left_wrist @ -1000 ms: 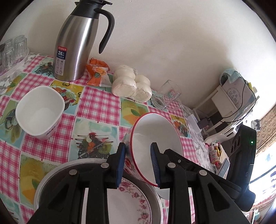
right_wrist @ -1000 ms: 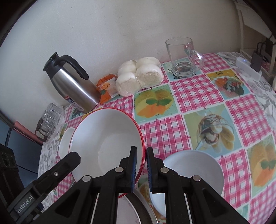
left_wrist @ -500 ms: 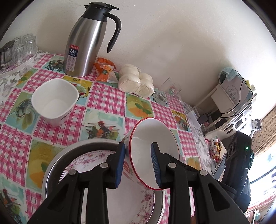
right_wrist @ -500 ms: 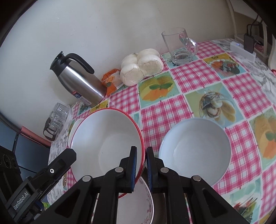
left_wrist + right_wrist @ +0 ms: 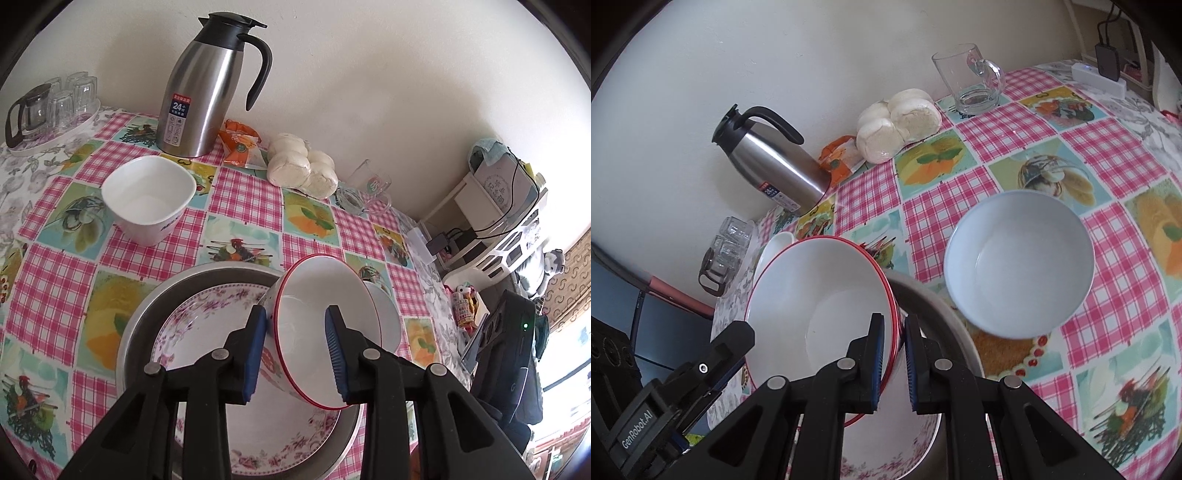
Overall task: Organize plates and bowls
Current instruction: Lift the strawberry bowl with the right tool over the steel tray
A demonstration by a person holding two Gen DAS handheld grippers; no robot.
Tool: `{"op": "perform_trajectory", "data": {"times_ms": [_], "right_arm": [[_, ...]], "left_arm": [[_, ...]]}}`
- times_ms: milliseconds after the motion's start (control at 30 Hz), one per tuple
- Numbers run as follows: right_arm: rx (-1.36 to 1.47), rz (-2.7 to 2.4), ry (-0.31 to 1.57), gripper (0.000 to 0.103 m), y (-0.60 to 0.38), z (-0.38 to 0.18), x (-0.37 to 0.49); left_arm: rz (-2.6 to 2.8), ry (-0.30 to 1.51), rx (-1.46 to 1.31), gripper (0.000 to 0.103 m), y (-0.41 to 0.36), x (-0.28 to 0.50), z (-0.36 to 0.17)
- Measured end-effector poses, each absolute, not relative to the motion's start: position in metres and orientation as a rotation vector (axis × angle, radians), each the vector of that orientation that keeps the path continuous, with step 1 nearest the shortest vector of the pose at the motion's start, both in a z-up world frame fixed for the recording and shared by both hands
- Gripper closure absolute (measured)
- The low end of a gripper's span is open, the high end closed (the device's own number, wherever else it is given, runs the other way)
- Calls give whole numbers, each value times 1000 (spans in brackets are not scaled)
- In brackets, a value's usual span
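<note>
A red-rimmed white bowl (image 5: 325,325) (image 5: 820,306) is held tilted in the air over a floral plate (image 5: 207,332) that lies in a grey metal pan (image 5: 147,314). My right gripper (image 5: 894,360) is shut on the bowl's rim. My left gripper (image 5: 295,349) straddles the bowl's other wall with its pads apart, one outside and one inside. A plain white round bowl (image 5: 1019,266) sits on the table right of the pan. A square white bowl (image 5: 147,195) sits at the left.
A steel thermos (image 5: 201,92), an orange packet (image 5: 240,144), bagged buns (image 5: 303,170) and a glass mug (image 5: 971,79) stand along the wall. A tray of glasses (image 5: 51,107) is at the far left corner. The table edge and shelves (image 5: 498,206) lie right.
Both grippers have pulled back and up with the red-rimmed bowl, so more of the pan, plate and the round white bowl shows.
</note>
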State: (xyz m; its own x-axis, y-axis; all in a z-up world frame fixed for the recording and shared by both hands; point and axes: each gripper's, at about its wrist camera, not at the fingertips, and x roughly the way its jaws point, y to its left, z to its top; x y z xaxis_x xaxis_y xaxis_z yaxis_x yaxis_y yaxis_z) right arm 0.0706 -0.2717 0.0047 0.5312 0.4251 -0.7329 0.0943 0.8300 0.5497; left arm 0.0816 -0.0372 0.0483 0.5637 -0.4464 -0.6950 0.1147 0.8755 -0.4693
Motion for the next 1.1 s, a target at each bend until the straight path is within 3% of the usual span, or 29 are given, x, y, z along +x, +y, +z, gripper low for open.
{"op": "perform_trajectory", "data": {"times_ms": [233,1100], "right_arm": [[608,230,1018,91,-266,-1,56],[542,228,1063,90,-245,-6,53]], "left_arm": [[-325,915,-385,65,-33,64,50],[-250,1011,-435,65,-13,63,26]]}}
